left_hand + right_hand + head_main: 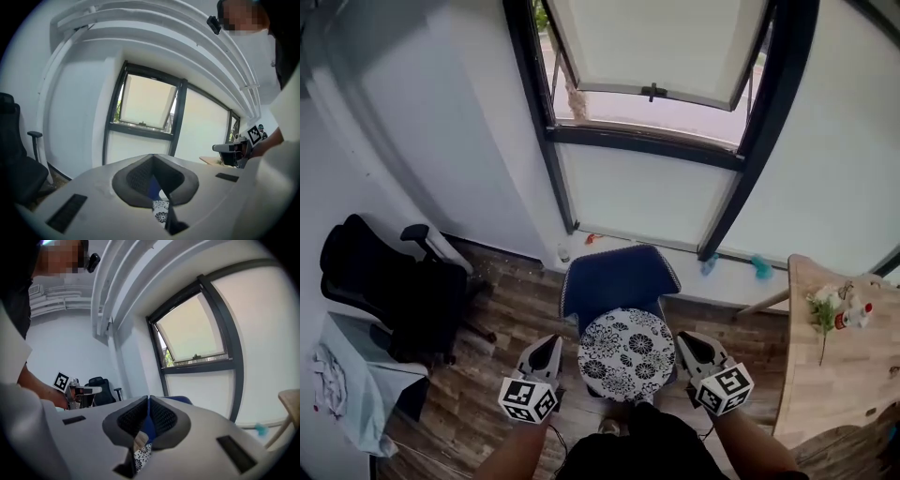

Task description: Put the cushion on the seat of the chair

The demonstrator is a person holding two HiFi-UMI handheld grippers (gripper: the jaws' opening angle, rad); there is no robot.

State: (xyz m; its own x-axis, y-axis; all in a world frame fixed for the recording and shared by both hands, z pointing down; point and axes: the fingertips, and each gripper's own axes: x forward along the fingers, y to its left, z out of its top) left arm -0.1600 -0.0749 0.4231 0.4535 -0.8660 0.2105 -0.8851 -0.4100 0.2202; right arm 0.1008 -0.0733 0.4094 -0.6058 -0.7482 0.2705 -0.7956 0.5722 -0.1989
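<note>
Cushion [626, 354]: round, white with black flower print, held flat between the two grippers, covering the front of the chair [619, 279] in the head view; contact with the seat not discernible. Left gripper [551, 341]: at the cushion's left edge, jaws closed to a narrow V, printed fabric pinched low between the pads in the left gripper view. Right gripper [688, 341]: at the cushion's right edge, jaws almost together, printed fabric likewise caught between them in the right gripper view. Chair: blue, backrest towards the window [656, 94], directly ahead of the person. Window: dark-framed, upper sash tilted open. Office chair [389, 281]: black, well left of the blue one, against the white wall. Table [839, 384]: pale wood, at the right edge, small flower sprig [822, 314] on top. Floor [511, 305]: dark wood planks.
</note>
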